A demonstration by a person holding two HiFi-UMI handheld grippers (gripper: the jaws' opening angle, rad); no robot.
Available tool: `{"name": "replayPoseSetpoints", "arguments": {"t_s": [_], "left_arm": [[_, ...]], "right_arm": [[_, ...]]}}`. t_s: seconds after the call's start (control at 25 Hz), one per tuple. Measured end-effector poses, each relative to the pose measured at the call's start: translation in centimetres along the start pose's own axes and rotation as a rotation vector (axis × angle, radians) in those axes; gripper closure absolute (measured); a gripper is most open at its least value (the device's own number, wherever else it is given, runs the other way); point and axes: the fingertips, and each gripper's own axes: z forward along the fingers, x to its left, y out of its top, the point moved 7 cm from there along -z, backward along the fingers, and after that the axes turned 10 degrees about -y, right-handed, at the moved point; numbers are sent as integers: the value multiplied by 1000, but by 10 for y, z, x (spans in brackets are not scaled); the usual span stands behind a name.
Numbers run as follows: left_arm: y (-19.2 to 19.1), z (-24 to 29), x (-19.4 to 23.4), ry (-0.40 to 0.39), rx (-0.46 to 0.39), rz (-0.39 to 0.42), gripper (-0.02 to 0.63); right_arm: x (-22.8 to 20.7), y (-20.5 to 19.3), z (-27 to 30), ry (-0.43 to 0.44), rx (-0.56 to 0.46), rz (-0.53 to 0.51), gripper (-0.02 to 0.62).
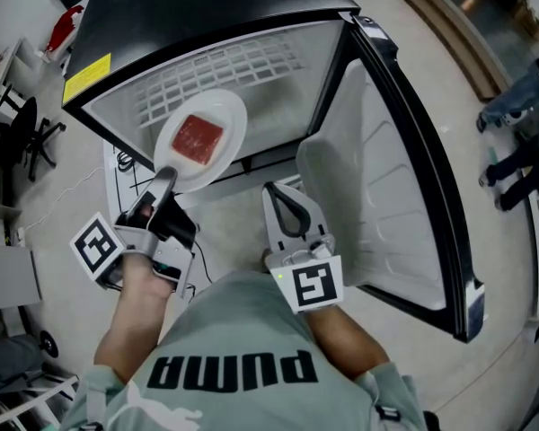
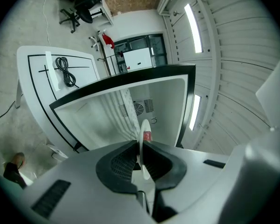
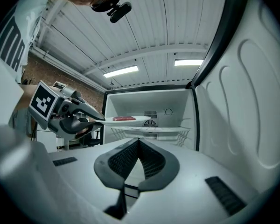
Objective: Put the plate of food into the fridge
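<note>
Ahead of both jaws stands the open fridge (image 1: 278,79), door (image 1: 386,196) swung beside the right gripper (image 1: 287,209), whose jaws meet on nothing. Clamped by its rim in the left gripper (image 1: 166,176), the plate (image 1: 235,119) carries red food (image 1: 198,138) over the wire shelf (image 1: 225,68).

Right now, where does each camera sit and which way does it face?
Head view: on the person's head, looking steeply down into the open fridge; both forearms show, left gripper shut on the plate, right gripper shut, empty.
Left gripper view: on the left gripper, looking along its jaws into the fridge; plate edge-on between them.
Right gripper view: on the right gripper, facing the fridge shelf; left gripper at picture left.
Shared: all three show the plate.
</note>
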Motion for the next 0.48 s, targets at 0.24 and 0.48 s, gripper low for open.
{"name": "replayPoseSetpoints", "arguments": {"t_s": [0.24, 0.48], "left_arm": [[7, 23, -4, 7, -42, 23, 574], [11, 45, -2, 16, -86, 29, 574]], "right_arm": [[-3, -1, 4, 35, -7, 8, 591], [-5, -7, 0, 64, 12, 20, 591]]}}
